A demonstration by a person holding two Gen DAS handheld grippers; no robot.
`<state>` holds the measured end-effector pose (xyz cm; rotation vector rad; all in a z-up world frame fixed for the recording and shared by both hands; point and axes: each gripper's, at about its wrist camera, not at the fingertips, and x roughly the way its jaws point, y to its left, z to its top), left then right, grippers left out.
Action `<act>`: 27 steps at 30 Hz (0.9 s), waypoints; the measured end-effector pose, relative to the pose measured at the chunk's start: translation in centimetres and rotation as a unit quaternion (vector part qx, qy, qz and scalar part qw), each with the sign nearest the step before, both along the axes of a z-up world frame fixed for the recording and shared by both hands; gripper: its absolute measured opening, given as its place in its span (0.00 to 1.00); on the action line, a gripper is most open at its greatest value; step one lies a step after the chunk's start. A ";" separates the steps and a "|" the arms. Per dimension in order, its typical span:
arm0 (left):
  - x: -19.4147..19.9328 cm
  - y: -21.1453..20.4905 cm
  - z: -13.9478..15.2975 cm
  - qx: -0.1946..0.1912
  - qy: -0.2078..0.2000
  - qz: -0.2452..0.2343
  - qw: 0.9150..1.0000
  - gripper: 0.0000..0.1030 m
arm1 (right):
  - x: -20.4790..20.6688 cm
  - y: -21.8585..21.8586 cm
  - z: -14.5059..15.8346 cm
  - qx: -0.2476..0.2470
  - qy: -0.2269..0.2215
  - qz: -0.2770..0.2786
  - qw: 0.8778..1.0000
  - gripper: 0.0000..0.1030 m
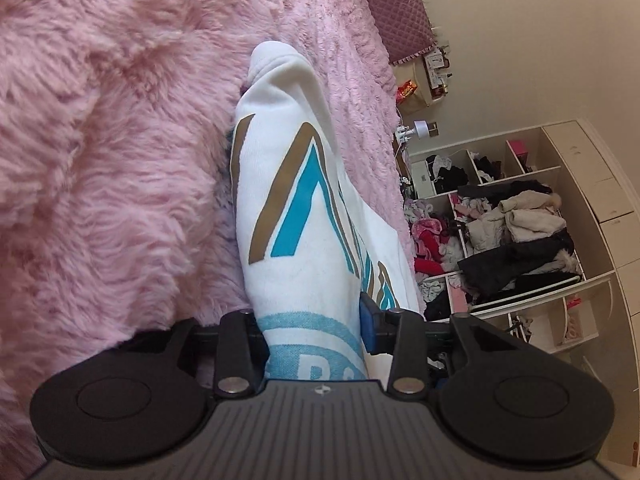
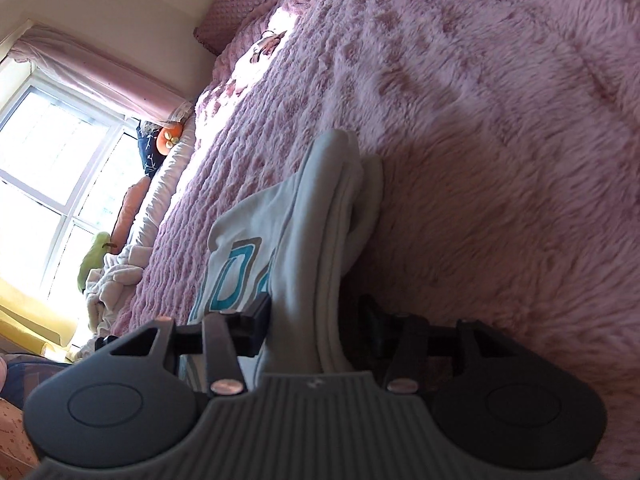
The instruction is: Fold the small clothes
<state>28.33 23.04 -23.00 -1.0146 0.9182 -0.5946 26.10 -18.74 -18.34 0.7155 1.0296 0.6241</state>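
A: Shirt [image 1: 296, 216], white with blue and brown print, lies folded on the pink furry bed [image 1: 100, 160]; its fold runs away between the fingers of both tools.

B: Left tool [image 1: 316, 332]?

A: Fingers close on either side of the cloth; whether they press it, I cannot tell.

B: Right tool [image 2: 316, 328]?

A: Jaws apart; the left finger touches the shirt [image 2: 304, 240], the right one stands clear of it.

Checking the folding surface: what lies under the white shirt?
The white shirt lies on a pink fluffy blanket. Whatever lies beneath the shirt's folds is covered.
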 end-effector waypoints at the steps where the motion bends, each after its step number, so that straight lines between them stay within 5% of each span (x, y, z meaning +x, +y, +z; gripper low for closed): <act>1: 0.3 0.1 0.7 0.018 -0.004 -0.011 1.000 0.43 | 0.1 -0.3 0.9 -0.005 -0.014 -0.003 1.000 0.43; 5: 1.5 -0.3 2.0 0.070 -0.010 -0.041 0.997 0.49 | 1.9 -1.1 4.1 -0.013 -0.074 -0.026 0.997 0.45; 11: 0.7 0.4 3.4 0.107 -0.003 -0.104 0.989 0.51 | 6.9 1.0 3.8 -0.075 -0.073 -0.021 0.994 0.47; 15: 0.2 3.0 5.2 0.135 -0.023 -0.060 0.989 0.51 | 8.4 2.2 2.6 -0.085 -0.071 -0.019 0.994 0.46; 19: 2.3 4.4 6.2 0.109 -0.047 0.020 0.993 0.51 | 7.9 2.7 3.5 -0.039 -0.108 -0.025 0.993 0.46; 24: 4.9 3.5 5.7 0.050 -0.071 0.048 0.995 0.52 | 8.1 3.9 3.8 -0.015 -0.125 0.027 0.992 0.46; 27: 6.3 2.5 4.9 0.024 -0.076 0.060 0.995 0.55 | 8.2 3.4 3.8 -0.024 -0.135 0.002 0.991 0.46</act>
